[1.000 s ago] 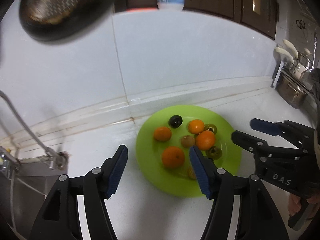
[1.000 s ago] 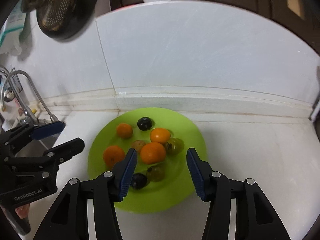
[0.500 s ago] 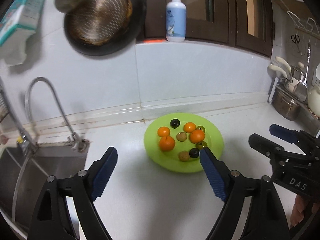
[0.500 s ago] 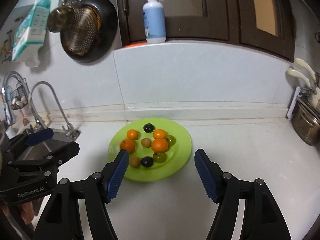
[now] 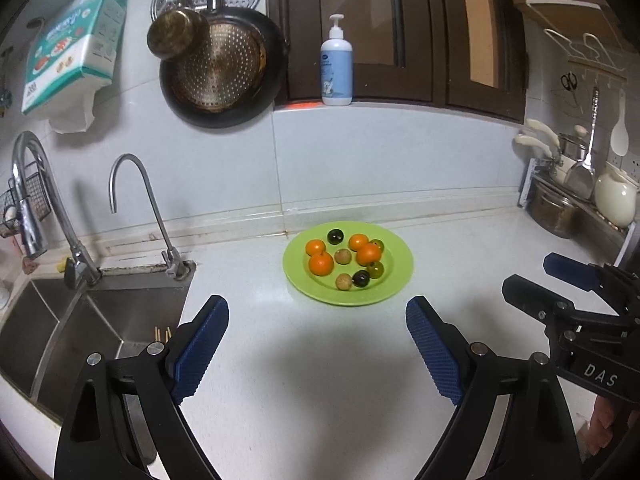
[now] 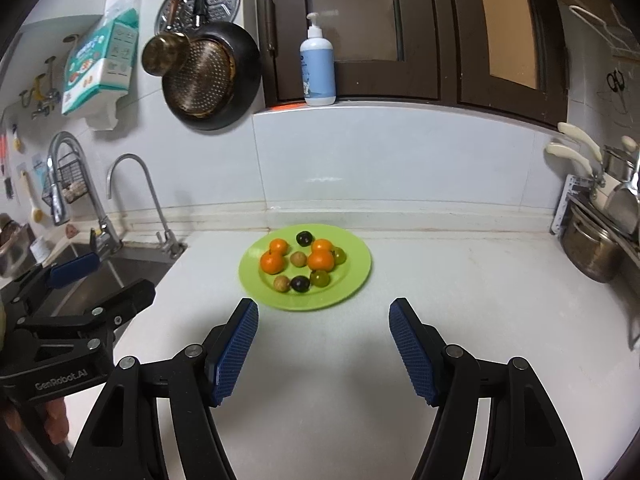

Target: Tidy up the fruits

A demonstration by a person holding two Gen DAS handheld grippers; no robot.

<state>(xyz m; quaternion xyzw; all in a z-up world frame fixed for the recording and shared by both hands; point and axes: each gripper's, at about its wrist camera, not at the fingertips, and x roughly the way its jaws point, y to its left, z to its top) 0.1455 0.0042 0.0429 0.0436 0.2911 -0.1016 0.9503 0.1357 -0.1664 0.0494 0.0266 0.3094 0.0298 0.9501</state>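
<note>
We see a green plate [image 5: 394, 280] resting on the white worktop [image 5: 320, 380] near the back wall, with every fruit gathered on it: four oranges [image 5: 321, 263], two dark plums [image 5: 335, 235], two green fruits [image 5: 376, 269] and two small brownish ones [image 5: 343, 256], all clustered close together, some touching. Our left gripper [image 5: 316, 350] hangs above the bare worktop well short of the plate; its blue-padded fingers [image 5: 202, 354] are spread wide and are opening further, with nothing between them. Our right gripper [image 6: 323, 346] hangs likewise in front of the plate, its fingers [image 6: 234, 346] apart and empty. In the left wrist view the right gripper shows at the right edge, and part of a hand [image 5: 604, 420] is visible beneath it. To the left of the plate lies a steel sink [image 5: 92, 320] with two curved taps [image 5: 140, 204] behind it. A dark frying pan [image 5: 224, 72] hangs on the wall above, and a pump bottle [image 5: 337, 68] stands on the ledge. Pots [image 6: 592, 252] sit at the far right.
</note>
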